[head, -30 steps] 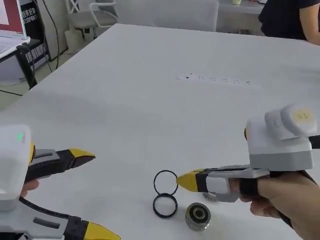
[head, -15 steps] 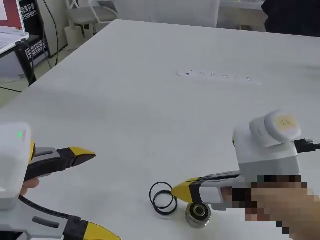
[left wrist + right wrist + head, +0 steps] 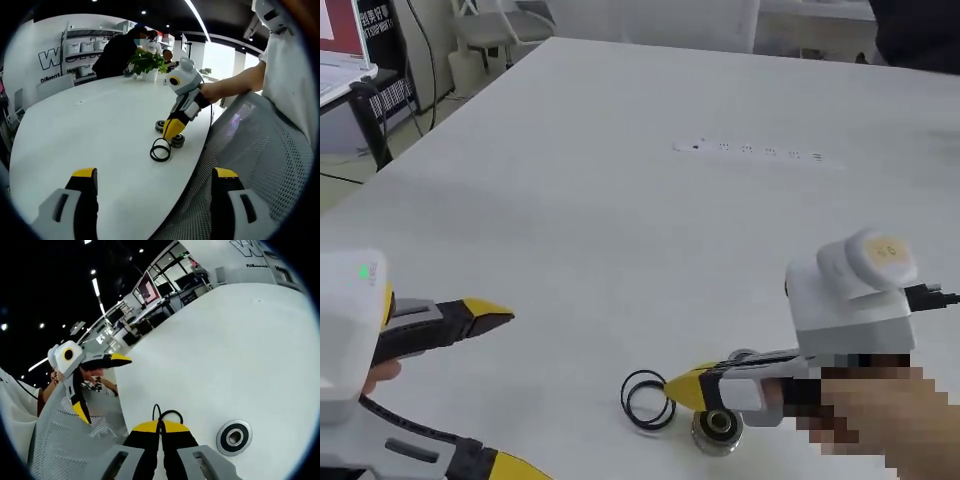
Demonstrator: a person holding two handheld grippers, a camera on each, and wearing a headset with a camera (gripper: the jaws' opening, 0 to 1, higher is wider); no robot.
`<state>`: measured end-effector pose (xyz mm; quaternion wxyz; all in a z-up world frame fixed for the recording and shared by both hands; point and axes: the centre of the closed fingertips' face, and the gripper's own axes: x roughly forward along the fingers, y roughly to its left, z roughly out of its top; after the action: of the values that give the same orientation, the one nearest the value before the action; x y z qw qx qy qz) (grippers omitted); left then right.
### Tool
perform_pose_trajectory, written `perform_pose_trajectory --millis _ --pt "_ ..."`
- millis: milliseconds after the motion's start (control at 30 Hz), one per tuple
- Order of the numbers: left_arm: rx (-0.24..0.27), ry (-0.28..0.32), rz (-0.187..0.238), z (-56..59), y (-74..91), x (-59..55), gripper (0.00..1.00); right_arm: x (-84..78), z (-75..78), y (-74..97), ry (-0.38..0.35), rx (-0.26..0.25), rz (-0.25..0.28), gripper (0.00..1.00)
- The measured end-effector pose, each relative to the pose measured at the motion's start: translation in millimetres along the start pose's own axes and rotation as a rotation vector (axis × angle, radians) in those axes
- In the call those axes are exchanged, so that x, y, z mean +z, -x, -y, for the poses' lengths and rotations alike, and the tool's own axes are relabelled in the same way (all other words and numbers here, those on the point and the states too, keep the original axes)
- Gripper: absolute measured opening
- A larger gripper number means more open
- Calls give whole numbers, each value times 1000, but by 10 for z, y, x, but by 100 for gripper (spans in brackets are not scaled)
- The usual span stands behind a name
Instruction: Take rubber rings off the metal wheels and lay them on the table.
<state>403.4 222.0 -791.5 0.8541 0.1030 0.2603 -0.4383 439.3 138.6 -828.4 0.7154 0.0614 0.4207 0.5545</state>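
**Worktop holdings: two rings off, two wheels, two grippers**

1. Rings: two, black and thin. We log them overlapping on the white worktop, close to its near edge and right of the middle.
2. Wheel: metal with a dark hub, lying flat just beside the rings, closer still to the near edge.
3. Second wheel: flat on the worktop just behind the first, a little further from the near edge.
4. Right gripper: jaws closed together with no gap, yellow tips at the rim of the rings. In the right gripper view a black strand comes out from between the tips, so we record one ring as pinched.
5. Left gripper: jaws spread wide with nothing between them. It sits at the near edge towards the left corner, well apart from the rings.
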Motion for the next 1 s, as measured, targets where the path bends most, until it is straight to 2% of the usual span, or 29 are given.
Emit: perform_pose_trajectory --millis 233,733,1000 --pt "-1 2 -2 4 0 -8 93 -45 28 -5 -11 -7 -13 0" --pt "-8 2 -22 15 -9 -41 92 -36 26 7 -27 -1 -9 0" --pt "-13 8 -17 17 -12 -32 93 -7 5 13 -32 10 0 0"
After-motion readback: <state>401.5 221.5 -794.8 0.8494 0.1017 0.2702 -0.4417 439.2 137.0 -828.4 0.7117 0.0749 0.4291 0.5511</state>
